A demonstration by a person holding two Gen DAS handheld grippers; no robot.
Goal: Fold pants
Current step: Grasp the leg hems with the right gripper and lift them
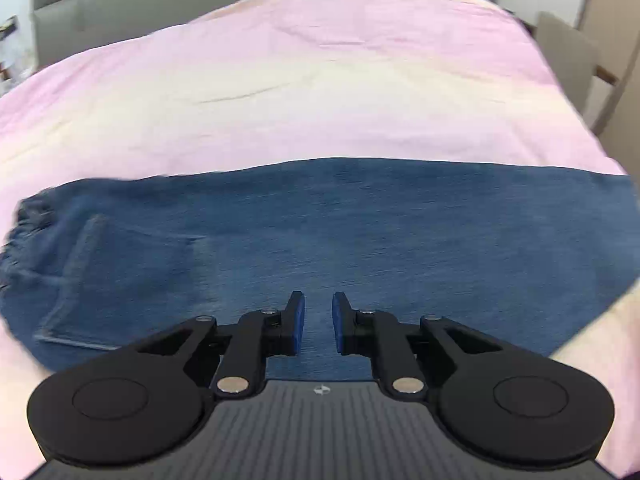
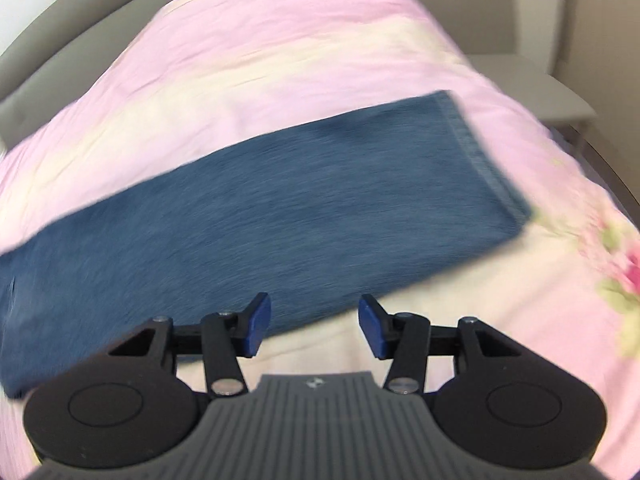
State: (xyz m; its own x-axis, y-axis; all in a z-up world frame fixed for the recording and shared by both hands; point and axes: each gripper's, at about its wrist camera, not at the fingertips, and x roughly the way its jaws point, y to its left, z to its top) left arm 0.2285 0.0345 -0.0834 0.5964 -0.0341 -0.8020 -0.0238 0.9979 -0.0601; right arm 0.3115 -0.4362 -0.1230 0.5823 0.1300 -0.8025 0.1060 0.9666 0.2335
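Note:
Blue denim pants (image 1: pixel 320 232) lie flat across a pink bedspread, legs stacked one on the other. The elastic waistband (image 1: pixel 28 216) and a back pocket are at the left in the left wrist view. The leg hem (image 2: pixel 480 152) is at the right in the right wrist view (image 2: pixel 280 208). My left gripper (image 1: pixel 318 322) is open with a narrow gap and empty, hovering over the middle of the pants. My right gripper (image 2: pixel 314 326) is open wide and empty, over the near edge of the leg.
The pink and cream bedspread (image 1: pixel 320 80) covers the whole bed, with a flower print (image 2: pixel 624 268) at the right. A grey headboard (image 1: pixel 120 4) stands at the far end. A grey chair or table (image 2: pixel 560 96) stands beside the bed on the right.

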